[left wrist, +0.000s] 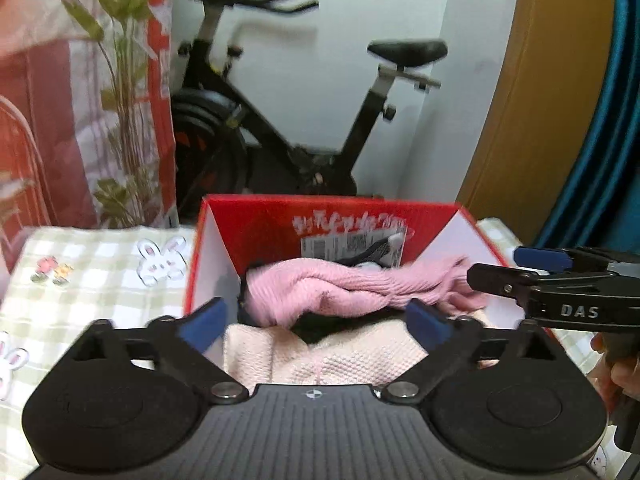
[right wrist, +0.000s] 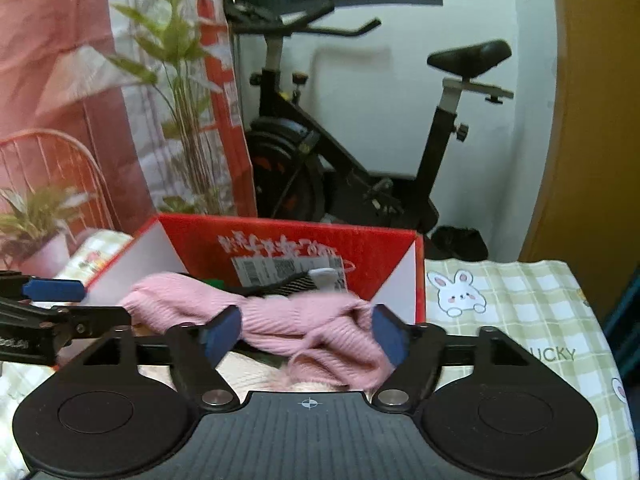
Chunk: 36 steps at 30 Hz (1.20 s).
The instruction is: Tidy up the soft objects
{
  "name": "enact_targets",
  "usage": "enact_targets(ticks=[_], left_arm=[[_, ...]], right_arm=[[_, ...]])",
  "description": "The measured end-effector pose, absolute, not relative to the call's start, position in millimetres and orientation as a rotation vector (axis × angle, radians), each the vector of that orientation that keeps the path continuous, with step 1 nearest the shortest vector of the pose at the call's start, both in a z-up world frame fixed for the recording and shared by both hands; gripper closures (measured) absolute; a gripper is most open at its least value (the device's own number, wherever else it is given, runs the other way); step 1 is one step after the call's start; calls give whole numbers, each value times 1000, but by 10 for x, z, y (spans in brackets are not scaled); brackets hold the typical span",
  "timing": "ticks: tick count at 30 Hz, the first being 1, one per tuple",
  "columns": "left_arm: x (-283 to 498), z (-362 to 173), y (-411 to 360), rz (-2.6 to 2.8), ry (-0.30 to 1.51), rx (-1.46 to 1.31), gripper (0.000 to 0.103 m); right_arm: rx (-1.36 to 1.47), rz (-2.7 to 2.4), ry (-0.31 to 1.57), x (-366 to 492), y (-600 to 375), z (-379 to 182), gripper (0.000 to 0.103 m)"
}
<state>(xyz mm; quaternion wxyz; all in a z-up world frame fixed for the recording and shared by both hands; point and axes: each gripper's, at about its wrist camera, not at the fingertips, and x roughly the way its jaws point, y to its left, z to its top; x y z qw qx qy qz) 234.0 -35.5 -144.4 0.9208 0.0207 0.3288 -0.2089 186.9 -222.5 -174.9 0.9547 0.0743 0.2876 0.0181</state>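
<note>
A red cardboard box (left wrist: 328, 202) (right wrist: 280, 224) stands open on the table. A pink knitted piece (left wrist: 340, 284) (right wrist: 288, 316) lies across its top, over a cream waffle towel (left wrist: 340, 356) (right wrist: 248, 376) and a black-and-white striped item (left wrist: 372, 254) (right wrist: 288, 282). My left gripper (left wrist: 316, 326) (right wrist: 80, 304) is open at the box's near edge, and its blue pads are clear of the knit. My right gripper (right wrist: 306, 334) (left wrist: 504, 266) is also open. The knit's right end lies loose between its pads.
A green checked cloth with rabbits (left wrist: 100, 280) (right wrist: 520, 312) covers the table on both sides of the box. Behind stand an exercise bike (left wrist: 288, 128) (right wrist: 360, 160), a leafy plant (right wrist: 180, 80), a pink wire chair (right wrist: 52, 168) and a wooden door (right wrist: 592, 120).
</note>
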Motion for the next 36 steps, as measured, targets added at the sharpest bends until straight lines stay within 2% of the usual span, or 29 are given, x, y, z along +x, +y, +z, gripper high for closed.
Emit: enact_targets(ticks=[3, 21, 36], left_arm=[[2164, -1248, -299, -395, 634, 54, 0], [892, -149, 16, -291, 398, 39, 0], [237, 198, 64, -241, 314, 53, 0]], right_arm=[[161, 33, 528, 1683, -2219, -1552, 0], [158, -30, 382, 348, -1960, -463, 0], [172, -46, 343, -356, -1993, -66, 0]])
